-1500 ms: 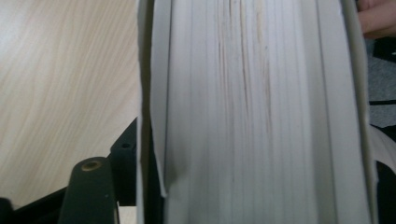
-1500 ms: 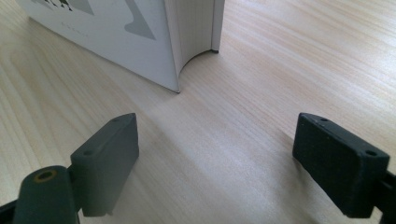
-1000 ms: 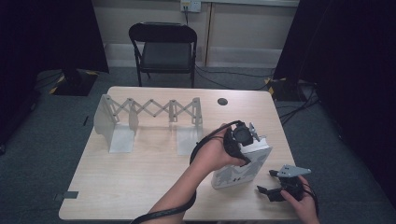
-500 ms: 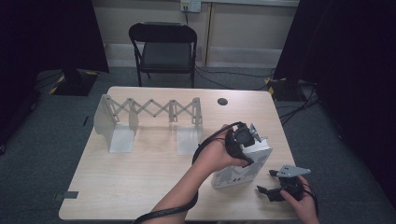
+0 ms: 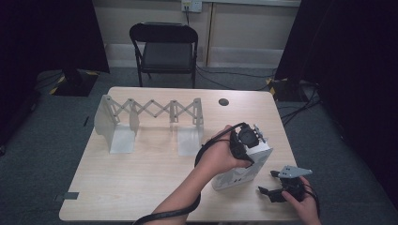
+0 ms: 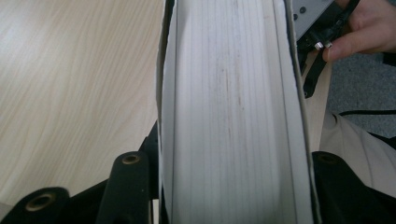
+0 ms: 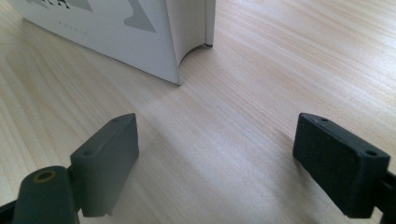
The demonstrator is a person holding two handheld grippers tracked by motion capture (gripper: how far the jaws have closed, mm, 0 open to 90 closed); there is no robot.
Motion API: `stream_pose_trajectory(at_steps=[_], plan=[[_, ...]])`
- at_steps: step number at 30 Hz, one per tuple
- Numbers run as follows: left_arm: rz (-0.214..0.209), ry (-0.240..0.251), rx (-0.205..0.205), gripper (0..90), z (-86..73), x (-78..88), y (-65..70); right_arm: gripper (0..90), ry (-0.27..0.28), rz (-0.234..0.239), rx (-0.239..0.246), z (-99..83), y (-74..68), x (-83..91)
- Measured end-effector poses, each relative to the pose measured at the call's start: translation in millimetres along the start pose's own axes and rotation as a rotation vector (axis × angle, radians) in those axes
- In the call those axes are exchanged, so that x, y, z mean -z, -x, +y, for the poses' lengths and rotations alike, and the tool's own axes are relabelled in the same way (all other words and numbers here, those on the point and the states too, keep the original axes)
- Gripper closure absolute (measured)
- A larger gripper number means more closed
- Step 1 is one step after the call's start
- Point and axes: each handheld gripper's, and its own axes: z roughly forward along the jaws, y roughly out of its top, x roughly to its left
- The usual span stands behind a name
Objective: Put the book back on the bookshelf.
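A thick white book (image 5: 237, 176) stands on edge on the wooden table (image 5: 141, 178), toward its front right. My left gripper (image 5: 248, 143) comes down on the book's top, held in a hand. Its jaws have just been closing and now press both covers, with the page edge (image 6: 229, 116) running up between them. My right gripper (image 5: 268, 183) rests low near the table's front right corner, just right of the book. In the right gripper view its fingers (image 7: 107, 158) stand wide open over bare wood, and the book's lower corner (image 7: 140, 42) lies ahead of them, apart.
A white accordion-style rack (image 5: 150, 112) stands across the table's far left half. A small dark disc (image 5: 224, 101) lies near the far edge. A black chair (image 5: 164, 47) stands behind the table, and cables (image 5: 300, 108) trail on the floor at the right.
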Motion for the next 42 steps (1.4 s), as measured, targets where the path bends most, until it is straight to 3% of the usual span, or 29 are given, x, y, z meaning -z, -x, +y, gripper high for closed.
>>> stream_pose_trajectory(at_steps=[12, 18, 24, 26, 27, 32, 36, 42], plan=[[-0.003, -0.041, 0.052, 53.2, -11.5, 10.4, -5.8, 14.1, 0.001, 0.003, -0.001, 0.1, 0.6, -0.1], [-0.01, -0.024, 0.049, 52.6, -15.2, 11.3, -6.5, 14.1, -0.001, -0.004, 0.006, 0.1, -0.1, -0.3], [-0.008, -0.077, 0.044, 52.1, -8.9, 11.1, -5.9, 14.1, 0.0, 0.001, 0.0, 0.0, 0.3, -0.1], [-0.005, -0.088, 0.063, 52.0, -7.9, 11.0, -5.2, 14.1, 0.003, 0.005, -0.002, -0.1, 0.8, -0.1], [-0.009, -0.089, 0.048, 51.9, -7.3, 10.9, -5.9, 14.0, 0.004, 0.005, -0.002, -0.1, 1.1, -0.2], [-0.004, -0.085, 0.064, 51.9, -8.0, 10.9, -6.5, 14.1, 0.003, 0.004, -0.004, 0.0, 1.4, 0.0], [-0.005, -0.091, 0.044, 52.0, -7.3, 11.0, -5.8, 14.1, 0.002, 0.004, -0.002, 0.0, 1.3, -0.1], [-0.005, -0.076, 0.047, 52.7, -8.7, 10.9, -5.2, 14.1, 0.002, 0.003, -0.002, 0.1, 1.2, -0.1]])
